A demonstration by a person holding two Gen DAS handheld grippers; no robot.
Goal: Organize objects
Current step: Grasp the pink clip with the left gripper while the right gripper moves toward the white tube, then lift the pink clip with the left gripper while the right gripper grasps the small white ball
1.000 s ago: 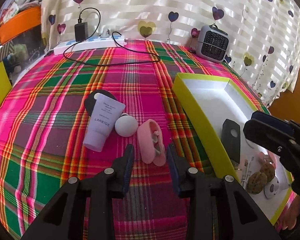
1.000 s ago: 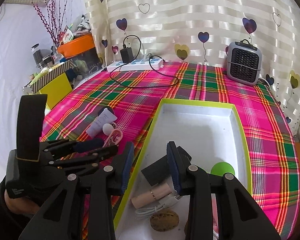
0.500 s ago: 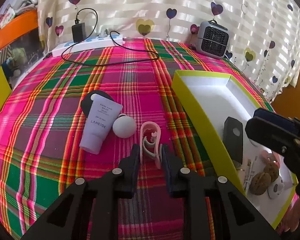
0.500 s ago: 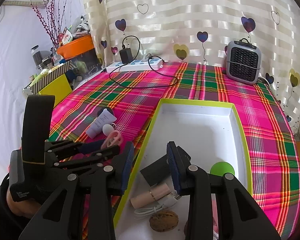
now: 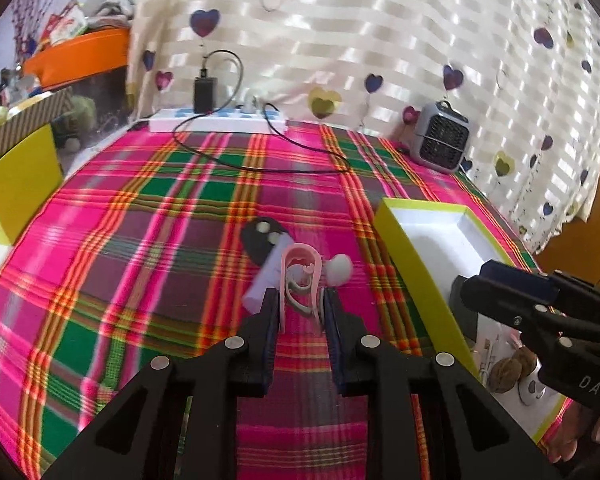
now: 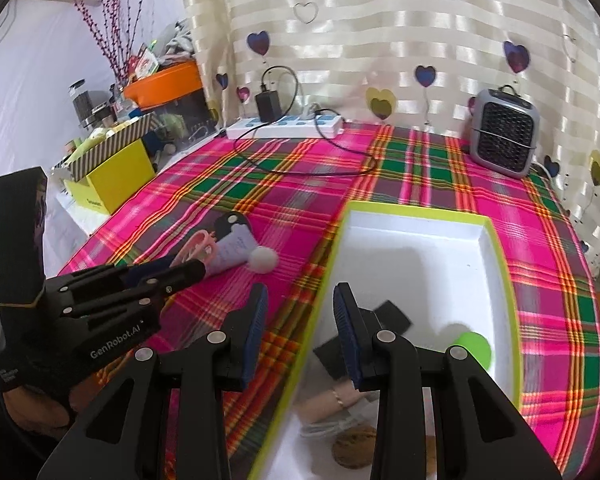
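Observation:
My left gripper is shut on a pink hair claw clip and holds it lifted above the plaid cloth; the clip also shows in the right wrist view. Behind it lie a lavender tube with a white round cap and a black flat object. My right gripper is open and empty, over the near-left rim of the lime-edged white box. The box holds a black pouch, a green disc, a walnut and a cable.
A white power strip with charger and black cord lies at the back. A grey mini heater stands at the back right. A yellow box and clutter sit off the table's left edge. A heart-patterned curtain hangs behind.
My left gripper closed on the pink claw clip and lifted it off the cloth. The right gripper stayed open over the box rim.

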